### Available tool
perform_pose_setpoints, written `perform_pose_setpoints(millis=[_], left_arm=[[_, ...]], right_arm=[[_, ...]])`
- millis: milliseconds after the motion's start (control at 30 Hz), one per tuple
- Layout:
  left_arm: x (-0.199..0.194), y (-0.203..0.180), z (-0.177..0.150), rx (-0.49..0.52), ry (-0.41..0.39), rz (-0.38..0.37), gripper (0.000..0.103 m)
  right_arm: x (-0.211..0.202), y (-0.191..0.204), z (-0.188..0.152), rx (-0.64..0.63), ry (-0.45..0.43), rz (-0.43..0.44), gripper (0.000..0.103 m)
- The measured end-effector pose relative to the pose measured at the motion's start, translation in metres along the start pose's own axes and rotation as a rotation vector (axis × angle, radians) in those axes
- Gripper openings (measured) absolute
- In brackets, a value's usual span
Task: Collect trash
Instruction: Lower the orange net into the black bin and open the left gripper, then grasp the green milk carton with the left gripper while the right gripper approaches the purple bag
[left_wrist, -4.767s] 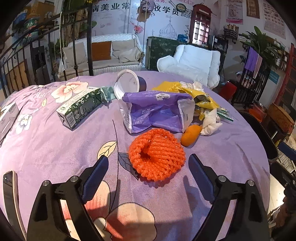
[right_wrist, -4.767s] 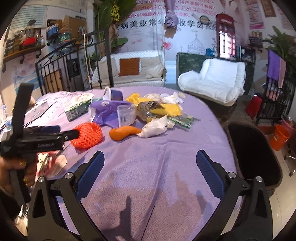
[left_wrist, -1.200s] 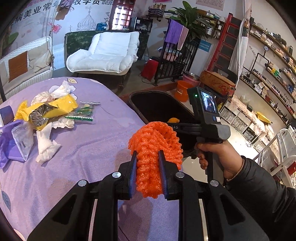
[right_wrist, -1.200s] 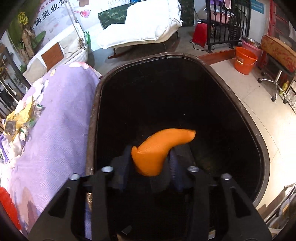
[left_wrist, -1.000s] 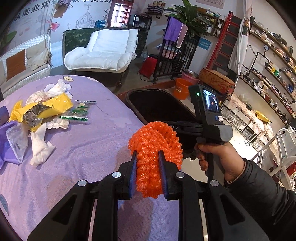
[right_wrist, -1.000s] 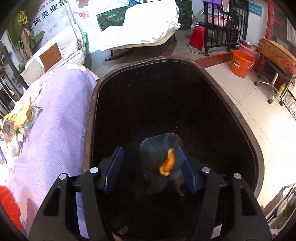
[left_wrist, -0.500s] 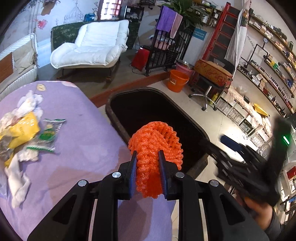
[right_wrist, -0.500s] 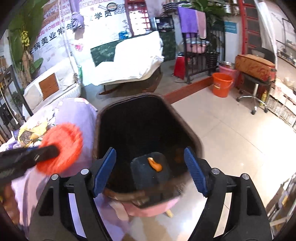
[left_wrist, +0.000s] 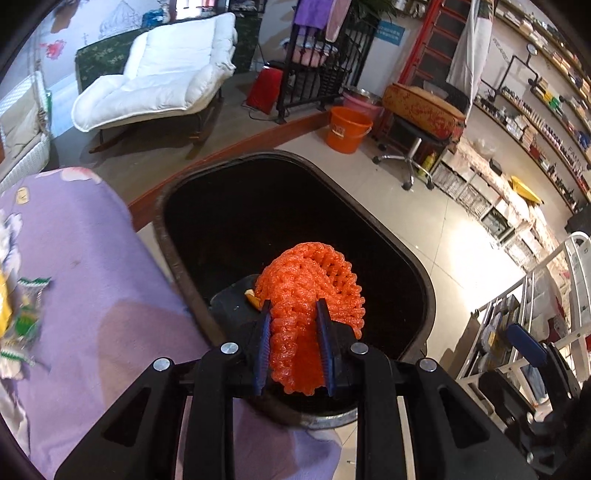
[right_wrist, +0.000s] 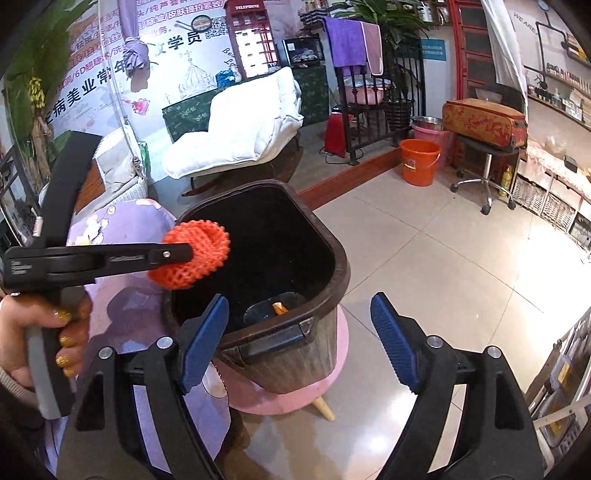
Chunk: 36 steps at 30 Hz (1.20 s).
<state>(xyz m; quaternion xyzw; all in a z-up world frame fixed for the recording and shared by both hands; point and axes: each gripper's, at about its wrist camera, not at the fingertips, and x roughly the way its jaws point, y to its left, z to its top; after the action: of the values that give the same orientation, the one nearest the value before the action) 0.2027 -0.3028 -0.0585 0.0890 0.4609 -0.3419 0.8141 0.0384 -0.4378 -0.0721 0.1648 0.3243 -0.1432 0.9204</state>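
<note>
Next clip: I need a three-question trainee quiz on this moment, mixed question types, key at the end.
1. True or false: the left gripper holds the orange foam net over the dark bin.
2. What lies between the right gripper's pads? A) a tissue B) nothing C) the net
3. What does the bin stand on?

Key: 1. True; its jaws are opening, the net between the pads. 2. B; those jaws are opening. 3. A pink stool.

Your left wrist camera looks steeply down into the black trash bin (left_wrist: 295, 221) from close above; your right one faces it lower, from farther back. Both share its interior.
</note>
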Motion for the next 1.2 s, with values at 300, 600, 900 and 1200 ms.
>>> perform_pose_setpoints(millis=[300,600,900,1200], left_arm=[[0.006,-0.005,0.004,0.023,-0.022,0.013,0.077],[-0.027,-0.006,-0.002,0.022,-0.121,0.021,0.082],[-0.088,0.011,-0.051,0.0,-0.236,0.142,0.085],[-0.147,0.063,-0.108,-0.158,-0.328,0.263,0.088]], right_arm=[[-0.004,-0.009,-0.001,0.019,0.006,-0.016,0.084],[-0.002,-0.008,0.002,0.023,0.01,-0.016,0.086],[-0.004,0.025,0.002,-0.031,0.006,0.05,0.086],[-0.012,0.084,0.001,-0.137,-0.013,0.152,0.089]])
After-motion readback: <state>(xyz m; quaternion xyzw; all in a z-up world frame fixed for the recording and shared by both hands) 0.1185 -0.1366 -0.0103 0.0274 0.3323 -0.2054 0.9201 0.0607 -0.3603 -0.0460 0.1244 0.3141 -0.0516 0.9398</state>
